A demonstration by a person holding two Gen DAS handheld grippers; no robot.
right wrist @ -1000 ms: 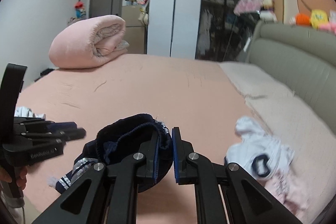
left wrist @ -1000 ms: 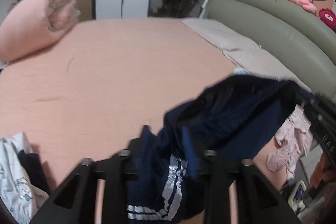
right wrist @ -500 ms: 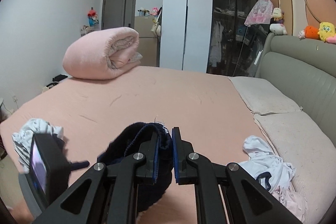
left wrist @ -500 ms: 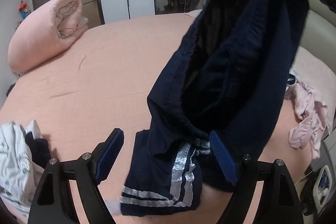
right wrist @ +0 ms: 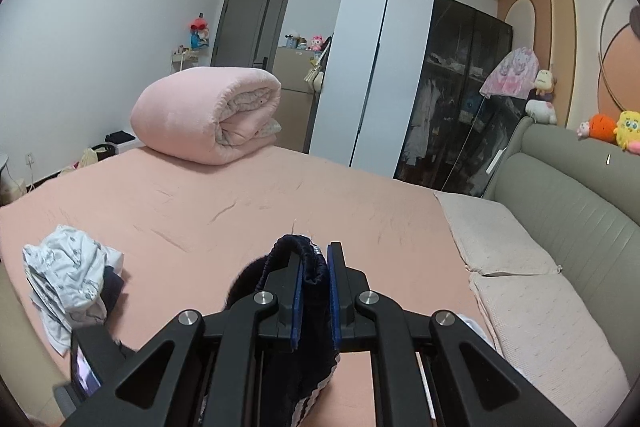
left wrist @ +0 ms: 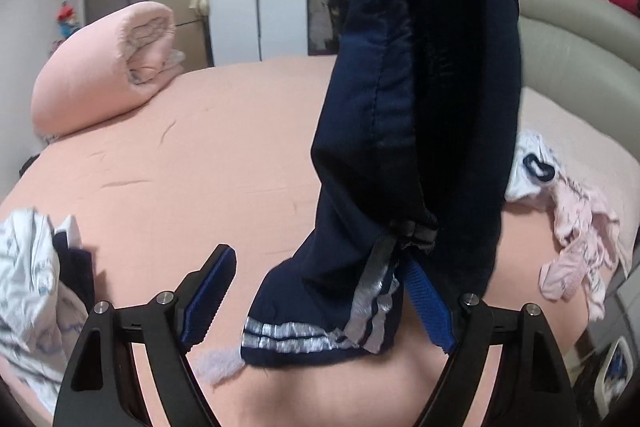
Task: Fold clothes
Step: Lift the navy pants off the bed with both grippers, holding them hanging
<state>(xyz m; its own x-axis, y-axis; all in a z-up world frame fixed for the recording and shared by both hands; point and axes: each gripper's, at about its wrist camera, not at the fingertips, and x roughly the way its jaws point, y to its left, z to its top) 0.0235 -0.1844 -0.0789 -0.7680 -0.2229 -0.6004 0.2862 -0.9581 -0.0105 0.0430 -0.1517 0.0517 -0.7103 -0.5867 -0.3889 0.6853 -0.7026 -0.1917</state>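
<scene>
Right wrist view: my right tongs (right wrist: 314,291) clamped on waistband of navy shorts (right wrist: 298,311), which dangle below them. Left tongs (left wrist: 320,301) spread wide, striped hem (left wrist: 296,337) hanging between fingers, ungripped. Cloth light, limp, slippery-looking; I'd pinch hem corner, spread flat over bed (left wrist: 208,155).

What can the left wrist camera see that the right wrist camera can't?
Only the left wrist view shows the navy shorts hanging full length with silver stripes at the hem, the open left claw, and the pink clothes near the bed's edge. Only the right wrist view shows the right claw shut on the shorts' waistband, the ceiling, and the yellow plush toy in full. Both show the rolled pink blanket, the white clothes pile and the pink bed.
</scene>
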